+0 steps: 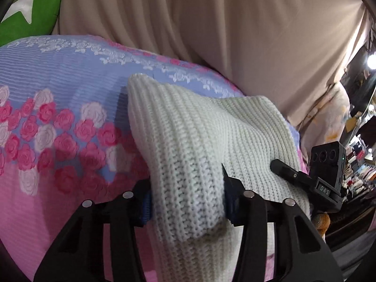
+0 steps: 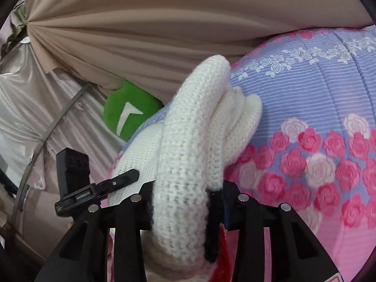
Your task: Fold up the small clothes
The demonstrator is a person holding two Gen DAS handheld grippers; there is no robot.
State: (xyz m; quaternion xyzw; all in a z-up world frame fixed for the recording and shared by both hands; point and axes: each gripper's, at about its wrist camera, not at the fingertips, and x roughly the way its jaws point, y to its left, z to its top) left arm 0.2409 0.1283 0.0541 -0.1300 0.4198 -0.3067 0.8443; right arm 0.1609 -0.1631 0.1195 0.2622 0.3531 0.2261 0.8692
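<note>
Garment: a cream-white, chunky rib-knit piece of clothing (image 1: 188,145) lies bunched on a bed, lifted at its near edge by both claws. In the right wrist view its folded layers (image 2: 188,155) rise in thick rolls, with a strip of black trim and a patch of red at the lower edge.
Left claw: the black two-finger left claw (image 1: 188,199), with blue pads, is pinching a fold of the knit; the fabric fills the gap between its fingers.
Right claw: the black right claw (image 2: 185,202) is likewise clamped on a thick roll of the same knit.
Each claw seen from the other: a black finger and a small black camera block of the right claw show at the right edge of the left view, resting on the knit; the left one shows at the left of the right view.
Bed: a bedsheet (image 1: 58,117) in lilac-blue stripes fading to pink, printed with pink and white roses.
Backdrop: a beige pleated curtain (image 1: 211,23) hangs behind the bed.
Cushion: a green plush cushion with a white arrow-like mark (image 2: 129,115) sits at the bed's far edge.
Writing: a small label on the right claw's black mount (image 1: 325,190) seems to read "DAS"; the label in the other view is too blurred to read.
</note>
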